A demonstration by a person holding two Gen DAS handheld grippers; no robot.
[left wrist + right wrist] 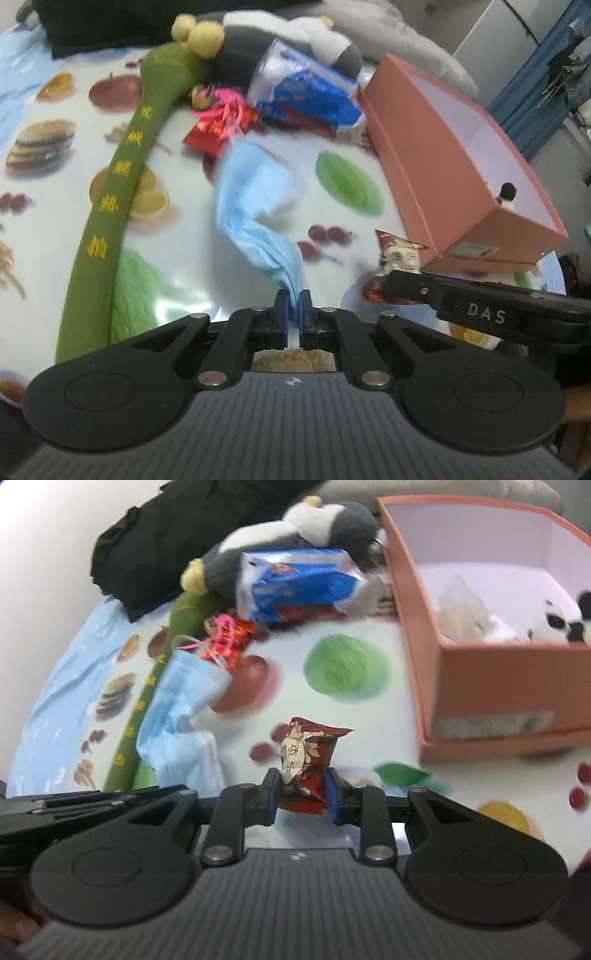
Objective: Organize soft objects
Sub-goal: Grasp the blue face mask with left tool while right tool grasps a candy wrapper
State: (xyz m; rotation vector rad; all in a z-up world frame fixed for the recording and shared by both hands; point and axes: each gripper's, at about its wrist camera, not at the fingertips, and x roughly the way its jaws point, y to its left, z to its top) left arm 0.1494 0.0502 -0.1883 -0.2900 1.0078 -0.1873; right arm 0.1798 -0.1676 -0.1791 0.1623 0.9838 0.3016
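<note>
My left gripper [294, 301] is shut on a corner of a light blue face mask [255, 199], which trails away over the fruit-print tablecloth; the mask also shows in the right wrist view [181, 716]. My right gripper [301, 786] is shut on a small red snack packet [308, 755], held upright just above the table; it also shows in the left wrist view [397, 254]. The pink open box [454, 155] stands to the right; in the right wrist view the box [480, 672] holds a panda plush [565, 624] and a clear bag [461, 609].
A long green plush stick [122, 173] lies at the left. A grey and white plush [288, 40], a blue snack bag [314, 92] and a red packet with pink ribbon [221, 118] crowd the far side. A black cloth [155, 542] lies behind.
</note>
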